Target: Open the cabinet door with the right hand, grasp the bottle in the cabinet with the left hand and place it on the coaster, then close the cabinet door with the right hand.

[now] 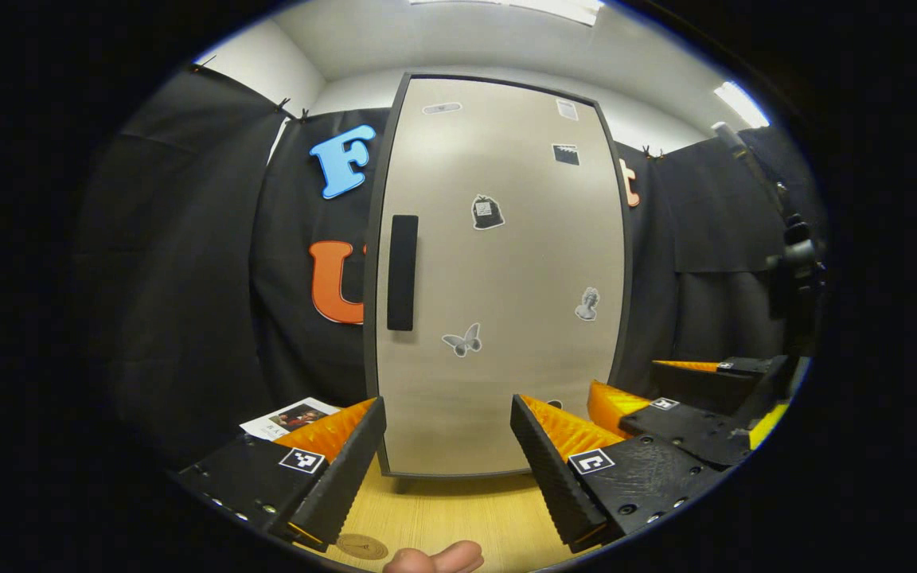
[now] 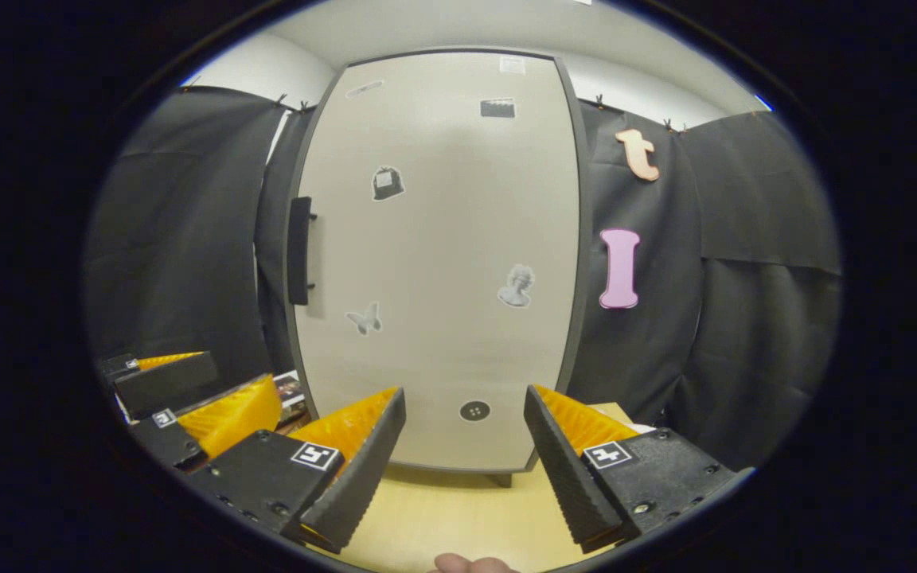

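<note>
Grey door shut, nothing begun

Matte grey-beige laminate covers the cabinet door [image 1: 498, 278], a tall flat panel in a dark frame, and it sits fully closed. By my reading, no step of the task is done: opening, taking out the bottle, setting it down and closing are all left. The bottle is presumably behind the door; I cannot see it.

On the door's left edge stands the handle [image 1: 402, 272], a dark upright bar that in the right gripper view stands off the panel on two small posts [image 2: 299, 251]. Small cut-out stickers dot the panel, among them a butterfly [image 1: 462, 341].

Below the door lies the table [image 1: 458, 517], pale wood with a smooth grain. On it, below and left of the door, is a round, thin brownish disc, likely the coaster [image 1: 361, 546]. A printed card [image 1: 291, 417] lies left of the door's foot.

The left gripper [image 1: 448, 469] faces the door with jaws wide, holding nothing. The right gripper [image 2: 465, 465] does likewise, jaws wide and empty, well short of the handle. Their fingers are ribbed wedges.
</note>
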`<state>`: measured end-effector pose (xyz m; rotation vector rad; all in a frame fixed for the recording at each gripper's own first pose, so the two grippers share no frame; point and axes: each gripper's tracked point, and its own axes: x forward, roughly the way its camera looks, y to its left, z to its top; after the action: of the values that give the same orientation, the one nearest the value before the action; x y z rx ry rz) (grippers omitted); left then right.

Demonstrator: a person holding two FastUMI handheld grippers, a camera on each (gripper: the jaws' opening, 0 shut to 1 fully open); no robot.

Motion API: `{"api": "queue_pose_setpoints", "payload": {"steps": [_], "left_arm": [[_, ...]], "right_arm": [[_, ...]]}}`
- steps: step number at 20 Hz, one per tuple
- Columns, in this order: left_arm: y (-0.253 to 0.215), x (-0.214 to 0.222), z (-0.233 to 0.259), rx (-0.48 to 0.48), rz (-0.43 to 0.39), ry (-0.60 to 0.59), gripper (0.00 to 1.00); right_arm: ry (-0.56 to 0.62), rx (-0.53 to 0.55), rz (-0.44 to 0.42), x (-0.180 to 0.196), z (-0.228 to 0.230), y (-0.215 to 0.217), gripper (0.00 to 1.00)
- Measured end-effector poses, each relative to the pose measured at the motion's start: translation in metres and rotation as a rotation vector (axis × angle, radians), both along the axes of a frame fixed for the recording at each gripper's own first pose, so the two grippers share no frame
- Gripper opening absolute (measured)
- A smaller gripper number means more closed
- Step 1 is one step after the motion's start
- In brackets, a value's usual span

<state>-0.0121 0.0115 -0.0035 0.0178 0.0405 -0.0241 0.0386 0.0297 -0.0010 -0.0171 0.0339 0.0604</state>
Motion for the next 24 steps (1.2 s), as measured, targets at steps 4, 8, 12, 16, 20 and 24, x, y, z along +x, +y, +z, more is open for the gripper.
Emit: {"api": "queue_pose_setpoints", "payload": {"steps": [4, 8, 12, 16, 20, 24], "left_arm": [[0.023, -0.021, 0.008, 0.036, 0.014, -0.014, 0.94], [0.067, -0.051, 0.028, 0.018, 0.101, -0.059, 0.94], [0.104, -0.075, 0.027, 0.023, 0.203, -0.066, 0.95], [0.137, -0.094, 0.015, 0.043, 0.296, -0.01, 0.95], [0.167, -0.111, 0.013, 0.019, 0.371, -0.015, 0.95], [0.184, -0.121, 0.004, -0.01, 0.382, 0.015, 0.95]], "right_arm": [[-0.015, -0.032, 0.064, 0.032, 0.011, 0.035, 0.96], [-0.062, -0.077, 0.154, 0.064, 0.031, 0.087, 0.95], [-0.124, -0.083, 0.244, 0.087, 0.06, 0.141, 0.97], [-0.194, -0.081, 0.285, 0.102, 0.085, 0.184, 0.97], [-0.25, -0.158, 0.284, 0.114, 0.096, 0.209, 0.92], [-0.208, -0.143, 0.233, 0.127, 0.087, 0.21, 0.45]]}}
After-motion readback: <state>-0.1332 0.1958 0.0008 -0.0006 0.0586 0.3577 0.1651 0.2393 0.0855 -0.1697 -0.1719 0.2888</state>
